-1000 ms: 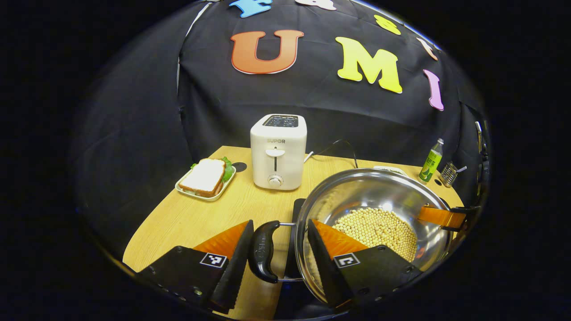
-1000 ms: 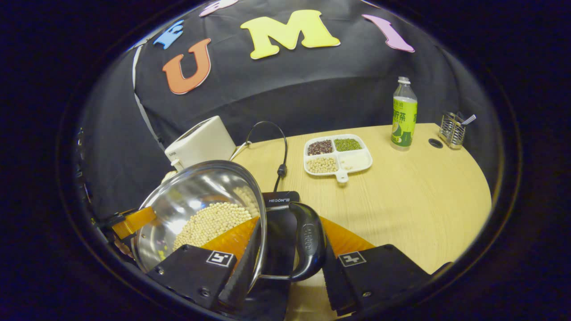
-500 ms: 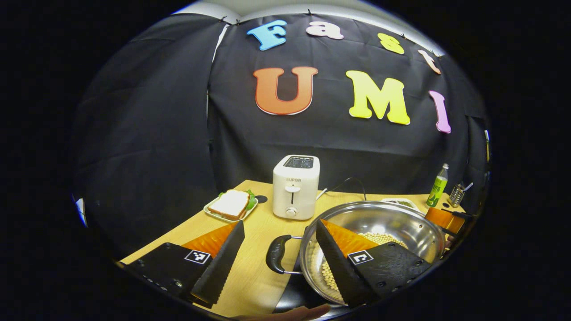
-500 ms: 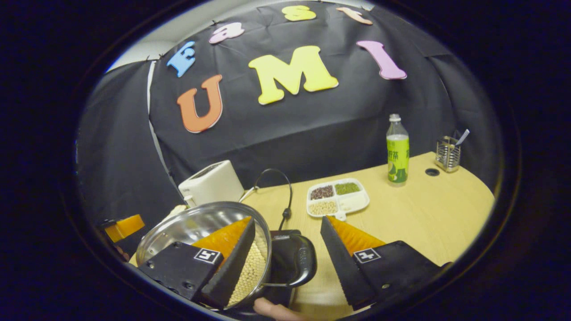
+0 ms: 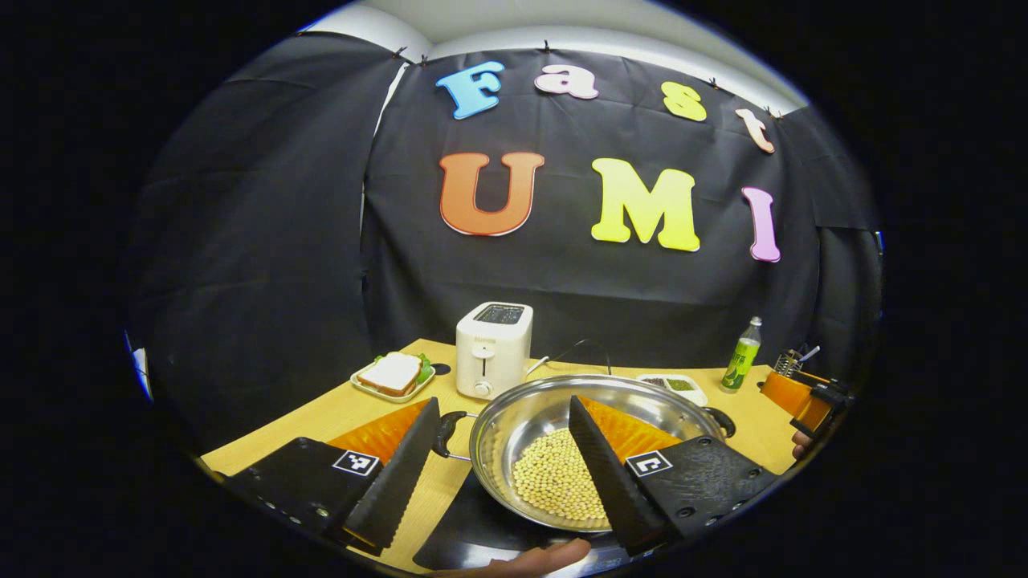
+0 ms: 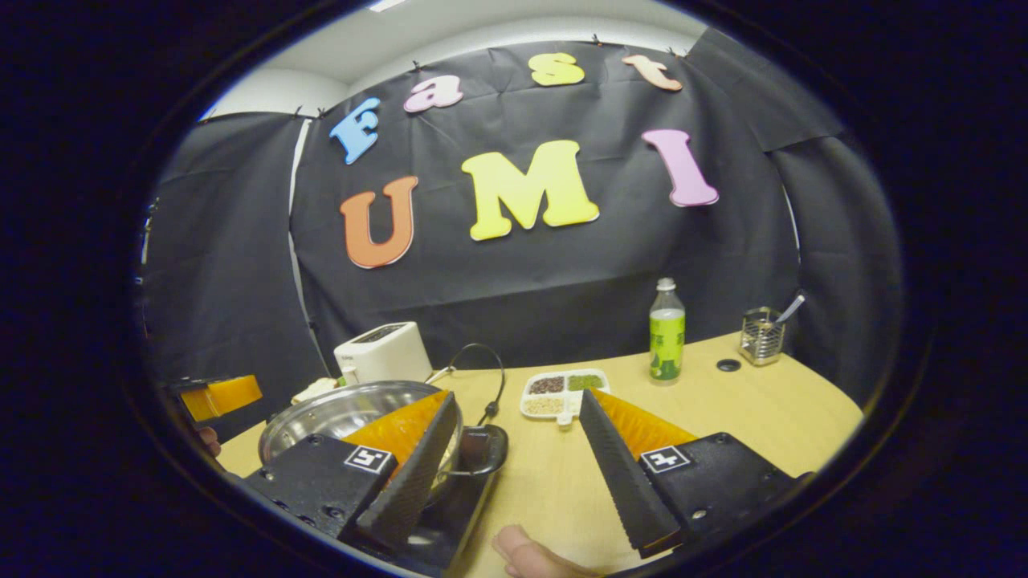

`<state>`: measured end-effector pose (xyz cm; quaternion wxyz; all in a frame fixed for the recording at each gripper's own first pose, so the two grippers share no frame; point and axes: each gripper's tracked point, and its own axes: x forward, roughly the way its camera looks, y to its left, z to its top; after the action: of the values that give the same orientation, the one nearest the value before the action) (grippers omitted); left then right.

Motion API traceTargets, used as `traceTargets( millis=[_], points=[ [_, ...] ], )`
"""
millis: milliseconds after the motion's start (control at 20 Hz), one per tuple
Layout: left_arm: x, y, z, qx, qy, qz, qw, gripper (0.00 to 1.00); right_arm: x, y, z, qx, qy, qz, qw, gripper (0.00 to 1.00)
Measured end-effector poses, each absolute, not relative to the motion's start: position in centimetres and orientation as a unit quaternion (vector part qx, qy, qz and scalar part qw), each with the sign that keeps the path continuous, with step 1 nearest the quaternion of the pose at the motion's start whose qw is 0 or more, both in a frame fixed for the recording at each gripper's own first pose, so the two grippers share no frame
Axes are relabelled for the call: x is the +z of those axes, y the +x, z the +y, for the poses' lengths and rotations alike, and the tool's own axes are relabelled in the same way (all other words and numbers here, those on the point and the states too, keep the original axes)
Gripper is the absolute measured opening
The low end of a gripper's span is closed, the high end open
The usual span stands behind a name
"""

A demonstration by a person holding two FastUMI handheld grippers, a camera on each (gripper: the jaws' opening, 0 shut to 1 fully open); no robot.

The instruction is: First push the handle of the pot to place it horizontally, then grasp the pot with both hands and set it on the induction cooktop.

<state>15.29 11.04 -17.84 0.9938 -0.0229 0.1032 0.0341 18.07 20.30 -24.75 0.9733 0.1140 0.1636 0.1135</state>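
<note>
A: Stainless steel, that pot (image 5: pixel 590 449), with pale beans heaped in its bowl. In the left gripper view it sits on the black induction cooktop (image 5: pixel 474 534), both loop handles lying level out to the sides.

B: And the left gripper (image 5: pixel 502 466)?

A: Fingers spread wide, gripping nothing, raised above the pot and nearer the camera than it. One finger overlaps the bowl in the picture, but I judge it clear of the metal. The other gripper (image 5: pixel 803 397) shows far off at the right edge, with a hand behind it.

B: The right gripper view?

A: The right gripper (image 6: pixel 514 466) is likewise wide and empty. The pot (image 6: pixel 345 409) lies low on the left, its near handle (image 6: pixel 486 449) over the cooktop (image 6: pixel 450 514). A fingertip pokes in at the bottom.

B: So which step?

A: I'd judge the placing done: pot on the cooktop, both grippers free. Nothing more seems called for than keeping clear of the handles so the pot isn't nudged.

B: The surroundings?

A: A light wooden table (image 6: pixel 755 417) with a rounded edge, black cloth walls behind. On it stand a white toaster (image 5: pixel 492 349), a sandwich on a plate (image 5: pixel 392 375), a divided tray of beans (image 6: pixel 562 391), a green bottle (image 6: pixel 666 331) and a wire holder (image 6: pixel 761 337).
</note>
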Motion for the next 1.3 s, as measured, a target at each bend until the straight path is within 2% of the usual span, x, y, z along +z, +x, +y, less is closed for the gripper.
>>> traceTargets(
  millis=[50, 250, 300, 500, 550, 600, 800, 900, 950, 1000, 1050, 1100, 1200, 1250, 1300],
  points=[
    [-16.7, 14.5, 10.4, 0.031, -0.022, 0.093, 0.995, 0.95, -23.8, 17.4, 19.2, 0.108, 0.111, 0.156, 0.975, 0.96],
    [-11.9, 10.9, 7.9, 0.022, -0.018, 0.066, 0.997, 0.95, -19.7, 14.3, 14.2, 0.084, 0.086, 0.127, 0.985, 0.99],
    [-10.8, 10.1, 7.3, 0.023, -0.018, 0.063, 0.998, 0.95, -18.6, 13.4, 13.1, 0.078, 0.079, 0.12, 0.987, 0.96],
    [-7.0, 6.0, 4.6, 0.003, -0.019, 0.053, 0.998, 0.95, -14.7, 9.6, 8.6, 0.059, 0.052, 0.105, 0.991, 0.95],
    [-5.8, 5.1, 4.2, 0.005, -0.015, 0.042, 0.999, 0.95, -13.5, 8.7, 7.4, 0.053, 0.044, 0.099, 0.993, 1.0],
    [-4.9, 4.3, 3.6, 0.004, -0.011, 0.033, 0.999, 0.95, -12.4, 7.8, 6.3, 0.044, 0.038, 0.093, 0.994, 0.96],
    [-2.1, 0.2, 0.6, -0.023, -0.018, 0.013, 0.999, 0.95, -9.2, 3.3, 2.6, 0.017, 0.048, 0.079, 0.996, 0.96],
    [-1.4, -1.5, 0.6, -0.016, -0.014, -0.002, 1.0, 0.95, -7.7, 1.3, 1.1, 0.015, 0.051, 0.068, 0.996, 0.96],
    [-1.6, -2.6, 0.8, -0.009, -0.014, 0.001, 1.0, 0.95, -6.6, 0.5, 0.4, 0.014, 0.057, 0.056, 0.997, 1.0],
    [-1.8, -3.5, 0.5, -0.008, -0.014, -0.002, 1.0, 0.95, -5.9, -0.3, -0.4, 0.011, 0.064, 0.04, 0.997, 0.96],
    [-1.8, -4.1, 0.1, -0.012, -0.015, -0.006, 1.0, 0.95, -5.4, -1.0, -1.3, 0.007, 0.069, 0.027, 0.997, 1.0],
    [-1.9, -4.8, -0.5, -0.02, -0.014, -0.007, 1.0, 0.95, -5.1, -1.9, -2.0, 0.004, 0.072, 0.019, 0.997, 0.96],
    [-1.8, -6.0, -1.2, -0.034, -0.004, -0.014, 0.999, 0.95, -5.0, -3.1, -3.0, -0.002, 0.065, 0.013, 0.998, 0.95],
    [-1.4, -6.3, -1.2, -0.033, -0.001, -0.024, 0.999, 0.95, -5.0, -3.5, -3.2, -0.003, 0.058, 0.011, 0.998, 1.0],
    [-1.1, -6.5, -1.4, -0.034, 0.002, -0.031, 0.999, 0.95, -4.8, -3.6, -3.3, -0.004, 0.056, 0.006, 0.998, 0.95]
  ],
)
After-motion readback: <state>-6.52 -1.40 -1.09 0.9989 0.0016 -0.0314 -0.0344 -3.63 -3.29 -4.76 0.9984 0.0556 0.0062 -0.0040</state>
